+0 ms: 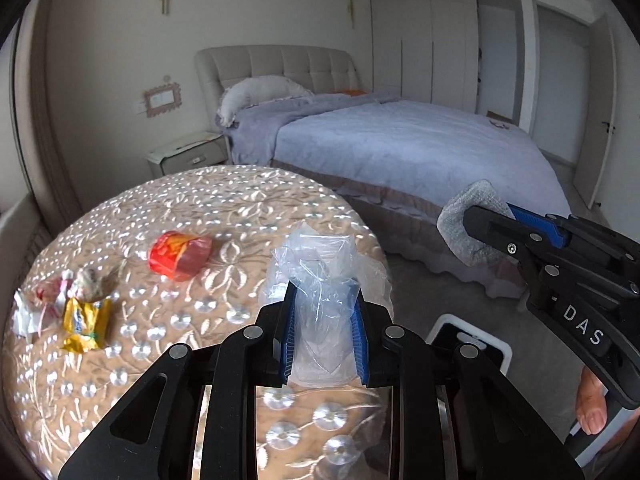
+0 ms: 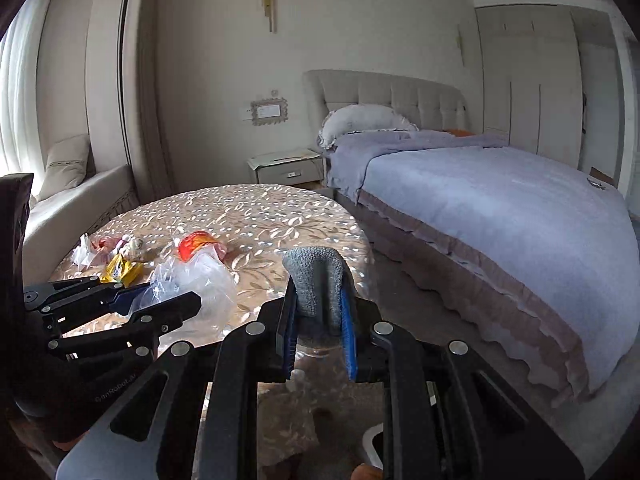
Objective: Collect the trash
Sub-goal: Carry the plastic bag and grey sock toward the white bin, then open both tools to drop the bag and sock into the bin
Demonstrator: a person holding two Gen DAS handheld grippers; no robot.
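Observation:
My left gripper (image 1: 325, 300) is shut on a crumpled clear plastic bag (image 1: 326, 276), held above the round table's right edge; the bag also shows in the right wrist view (image 2: 196, 280). My right gripper (image 2: 318, 300) is shut on a grey cloth (image 2: 316, 280), held off the table's right side; the cloth also shows in the left wrist view (image 1: 468, 216). On the table lie a red-orange wrapper (image 1: 180, 254), a yellow wrapper (image 1: 86, 322) and a heap of white and pink scraps (image 1: 48, 300).
The round table (image 1: 224, 200) has a shiny embossed beige cover. A white bin with a dark inside (image 1: 472, 340) stands on the floor below the right gripper. A bed (image 1: 400, 144) and a nightstand (image 1: 188, 156) stand behind. A window seat (image 2: 76, 200) is at the left.

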